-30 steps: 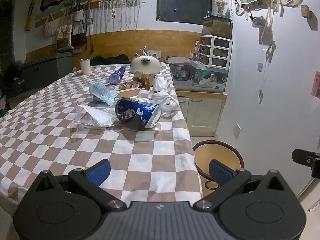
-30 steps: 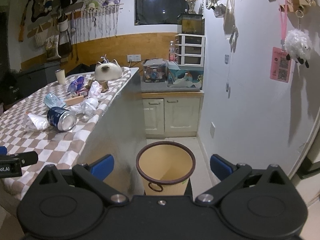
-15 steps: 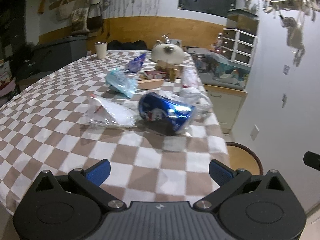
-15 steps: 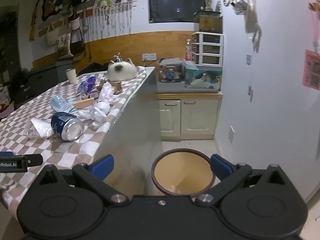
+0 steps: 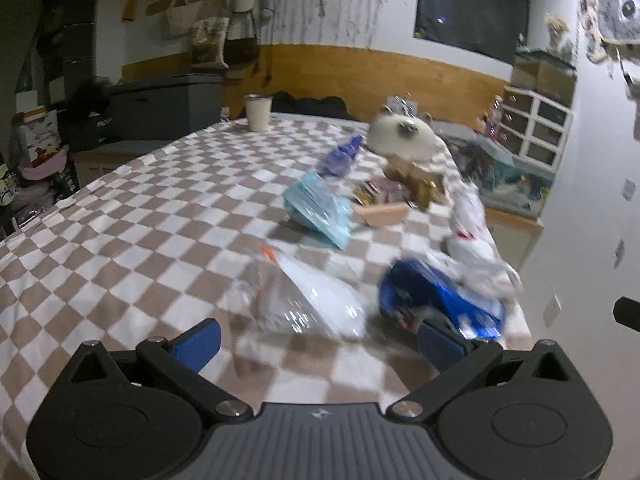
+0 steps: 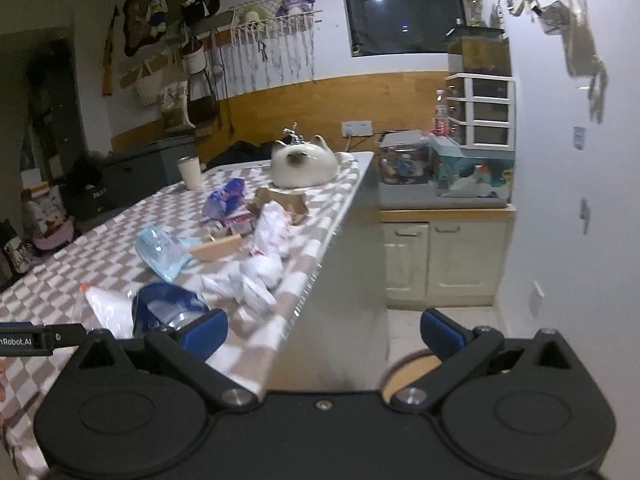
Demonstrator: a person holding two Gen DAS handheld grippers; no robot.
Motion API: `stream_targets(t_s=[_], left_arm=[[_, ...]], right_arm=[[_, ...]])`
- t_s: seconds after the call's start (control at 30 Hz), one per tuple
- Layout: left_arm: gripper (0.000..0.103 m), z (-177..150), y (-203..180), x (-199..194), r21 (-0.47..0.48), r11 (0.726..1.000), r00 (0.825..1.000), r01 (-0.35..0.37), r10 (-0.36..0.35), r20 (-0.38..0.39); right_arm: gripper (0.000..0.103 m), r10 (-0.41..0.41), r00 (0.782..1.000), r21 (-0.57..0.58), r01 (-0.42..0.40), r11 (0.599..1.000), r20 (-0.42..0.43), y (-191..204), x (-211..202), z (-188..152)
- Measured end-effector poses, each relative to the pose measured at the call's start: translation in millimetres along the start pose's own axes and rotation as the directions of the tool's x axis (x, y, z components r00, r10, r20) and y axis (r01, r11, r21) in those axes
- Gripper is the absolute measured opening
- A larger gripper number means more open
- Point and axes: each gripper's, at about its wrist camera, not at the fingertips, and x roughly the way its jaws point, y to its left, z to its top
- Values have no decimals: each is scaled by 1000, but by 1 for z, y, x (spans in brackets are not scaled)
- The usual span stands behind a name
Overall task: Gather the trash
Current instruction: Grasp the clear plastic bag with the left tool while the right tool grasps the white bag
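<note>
Trash lies on a checkered tablecloth (image 5: 140, 216). A clear crumpled plastic bag (image 5: 304, 300) sits just ahead of my open, empty left gripper (image 5: 320, 344). A crushed blue can (image 5: 436, 304) lies by its right finger; it also shows in the right wrist view (image 6: 168, 308). Further back are a light blue packet (image 5: 316, 208), white crumpled paper (image 6: 256, 276) and a purple wrapper (image 5: 340, 156). My right gripper (image 6: 324, 330) is open and empty at the table's edge. The bin's rim (image 6: 400, 368) shows low between its fingers.
A white cat-shaped pot (image 5: 400, 136) and a white cup (image 5: 258, 112) stand at the table's far end. A cream cabinet (image 6: 444, 256) with boxes and drawers lines the back wall. The white wall is close on the right.
My left gripper has moved forward and left over the table, closing on the plastic bag and can. My right gripper has risen and moved toward the table, so the bin has dropped almost out of view.
</note>
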Motion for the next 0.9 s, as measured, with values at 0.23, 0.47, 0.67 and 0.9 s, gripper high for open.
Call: stream_targets(t_s=[0.23, 0.47, 0.67, 0.9], left_arm=[[103, 19, 35, 29, -123, 991, 994, 54, -65, -86], [103, 23, 53, 49, -152, 985, 989, 81, -98, -110], [103, 26, 59, 47, -121, 973, 979, 199, -203, -21], [103, 30, 59, 60, -181, 956, 969, 231, -244, -49]], right_arm=[[103, 80, 993, 88, -88, 992, 82, 5, 43, 18], [103, 121, 992, 106, -118, 987, -23, 20, 104, 42], [92, 132, 980, 143, -111, 983, -147, 37, 153, 56], [61, 131, 951, 191, -78, 978, -281, 51, 191, 47]])
